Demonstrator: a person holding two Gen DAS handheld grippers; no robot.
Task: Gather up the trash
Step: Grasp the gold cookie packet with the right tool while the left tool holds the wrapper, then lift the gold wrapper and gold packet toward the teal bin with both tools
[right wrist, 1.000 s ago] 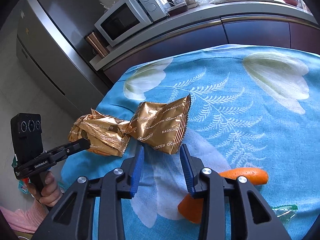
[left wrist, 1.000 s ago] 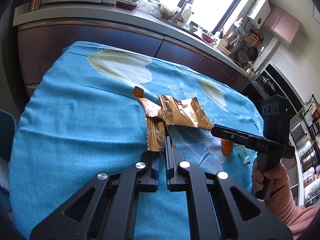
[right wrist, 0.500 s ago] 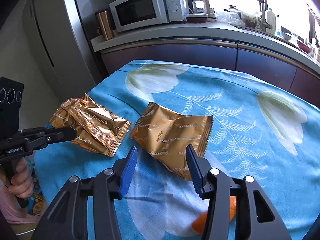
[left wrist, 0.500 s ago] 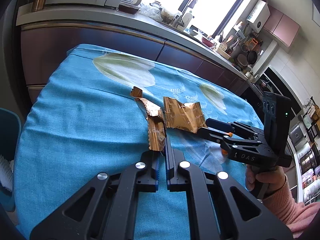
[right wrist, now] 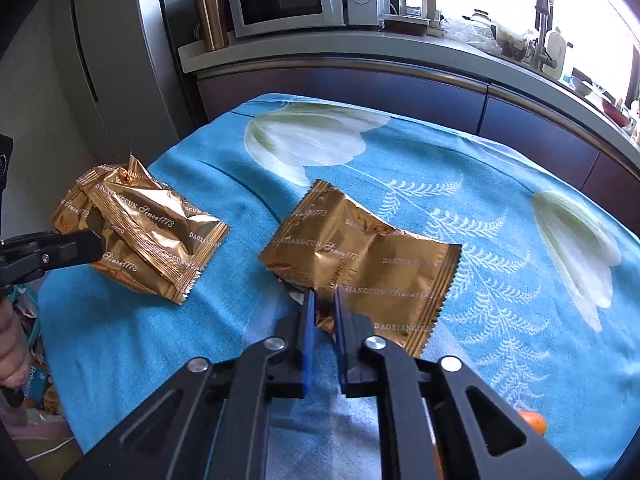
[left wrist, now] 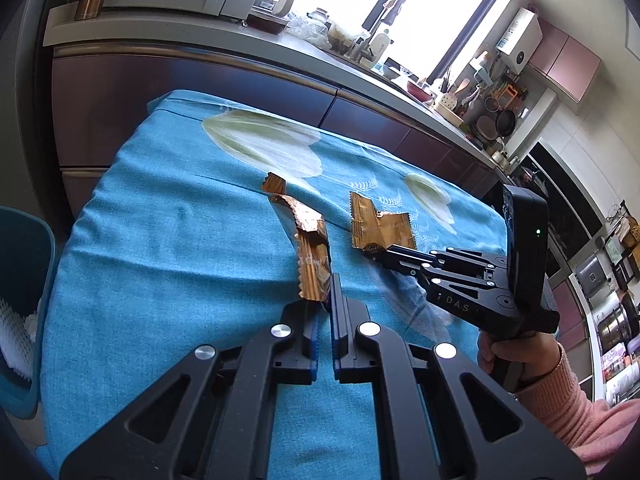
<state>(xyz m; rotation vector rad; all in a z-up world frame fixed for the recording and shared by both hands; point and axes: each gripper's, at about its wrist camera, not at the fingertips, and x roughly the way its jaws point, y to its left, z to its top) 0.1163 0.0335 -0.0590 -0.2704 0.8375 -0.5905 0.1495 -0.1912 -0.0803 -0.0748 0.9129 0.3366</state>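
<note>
The right gripper [right wrist: 324, 312] had just closed on the near edge of a gold wrapper [right wrist: 360, 256]; the left gripper [left wrist: 323, 280] gripped another wrapper [left wrist: 312, 256] near the tabletop [left wrist: 160, 240] edge.

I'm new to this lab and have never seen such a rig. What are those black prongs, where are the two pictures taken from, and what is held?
No robot here: a person holds a hand-held claw in each hand, each with a camera looking along its fingers. In the left view, the left claw is shut on a pair of gold wrappers. In the right view, the right claw has just closed on the edge of the single gold wrapper. All lie on a blue tablecloth; an orange scrap sits nearby.
</note>
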